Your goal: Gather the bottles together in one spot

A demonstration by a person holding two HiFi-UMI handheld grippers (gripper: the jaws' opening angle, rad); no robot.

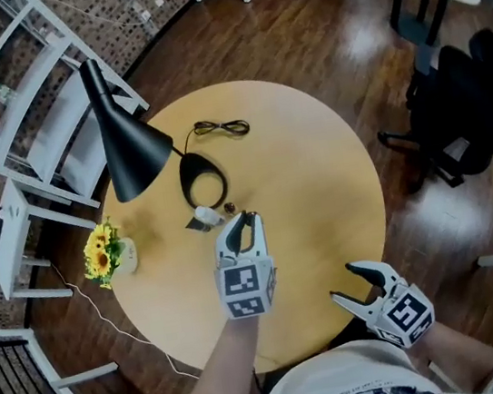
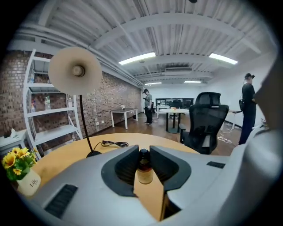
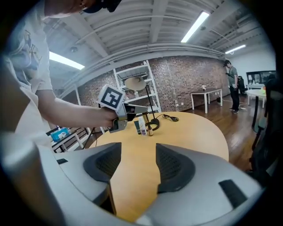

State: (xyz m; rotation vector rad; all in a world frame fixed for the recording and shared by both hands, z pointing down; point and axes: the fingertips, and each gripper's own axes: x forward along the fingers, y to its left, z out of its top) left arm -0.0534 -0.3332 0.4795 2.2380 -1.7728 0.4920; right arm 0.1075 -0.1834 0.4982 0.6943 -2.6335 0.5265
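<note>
Amber bottle (image 2: 144, 170) is clamped in the left gripper (image 2: 143, 151), close to the other bottles (image 3: 141, 126) by the lamp base (image 1: 202, 178). Right gripper (image 3: 138, 149) stands open, empty.

Risk: a crowded set-down may topple the standing bottles.

Only the right gripper view shows the cluster; only the left gripper view confirms the grip.

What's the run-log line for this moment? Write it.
left claw: shut on amber bottle | right claw: open, empty | white bottle: on table

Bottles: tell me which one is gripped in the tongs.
The small brown, black-capped bottle, clamped in the left tongs; the other bottles stand free on the table.
</note>
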